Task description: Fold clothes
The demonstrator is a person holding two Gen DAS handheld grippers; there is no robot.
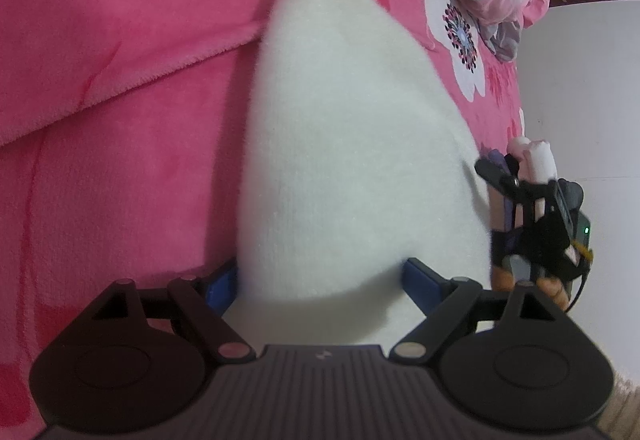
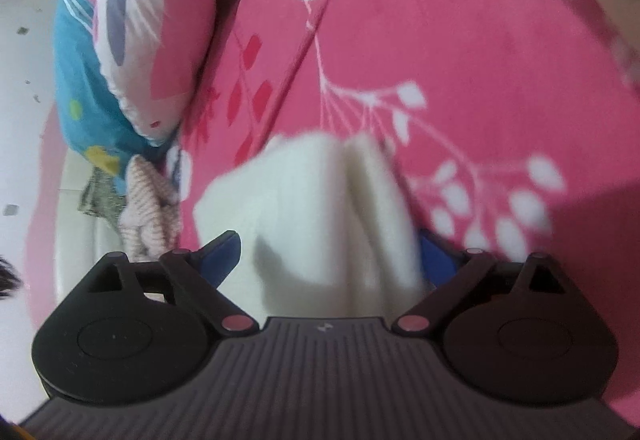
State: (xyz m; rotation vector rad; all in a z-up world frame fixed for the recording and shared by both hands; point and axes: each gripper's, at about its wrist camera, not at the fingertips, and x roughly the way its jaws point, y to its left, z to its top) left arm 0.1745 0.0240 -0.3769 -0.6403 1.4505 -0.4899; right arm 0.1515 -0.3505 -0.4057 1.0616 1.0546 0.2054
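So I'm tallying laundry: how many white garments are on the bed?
1: the white garment lies on the pink bedspread, between both sets of tongs. Others may be hidden in the bedding pile.

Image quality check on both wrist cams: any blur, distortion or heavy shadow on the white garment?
Left wrist view: sharp; white fleece garment evenly lit and near-blown, casting a soft shadow onto the pink blanket; fisheye bends the bed edge. Right wrist view: motion blur smears the garment and the floral bedspread, worst toward the right edge; the gripper body stays crisp.
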